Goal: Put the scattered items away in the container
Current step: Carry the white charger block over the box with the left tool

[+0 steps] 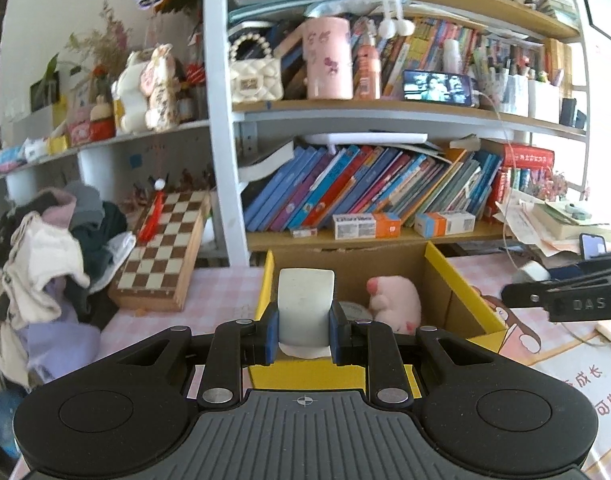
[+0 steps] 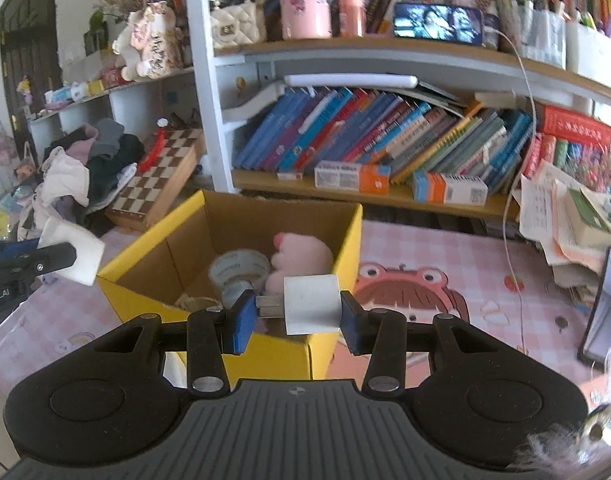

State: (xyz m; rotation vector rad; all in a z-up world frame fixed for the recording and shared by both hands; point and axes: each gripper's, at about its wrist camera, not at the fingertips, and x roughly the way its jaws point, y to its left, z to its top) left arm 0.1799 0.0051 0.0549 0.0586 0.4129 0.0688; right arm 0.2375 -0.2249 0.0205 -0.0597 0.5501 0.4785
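Cardboard box with yellow rim sat open on the pink tabletop, in front of the bookshelf. Already inside: a pink plush, a tape roll, and something pale and stringy near the front wall, possibly cord, too blurred to call.

Left gripper had its jaws pinching a white rectangular block, held upright just at the near rim of the box. Same block showed in the right wrist view at far left, beside the box and outside it, not over the opening.

Right gripper had its jaws clamped across a white plug adapter, metal prongs against the left jaw, held at the near wall of the box, roughly above its front edge.

Progress read: partway, likely late. Several items lay in the box, two more were in hand and not yet in. What remained, as far as shown, was getting both held pieces over the opening and released. Phone and paper stack at right sat on the tabletop; whether those count as scattered items was unclear.
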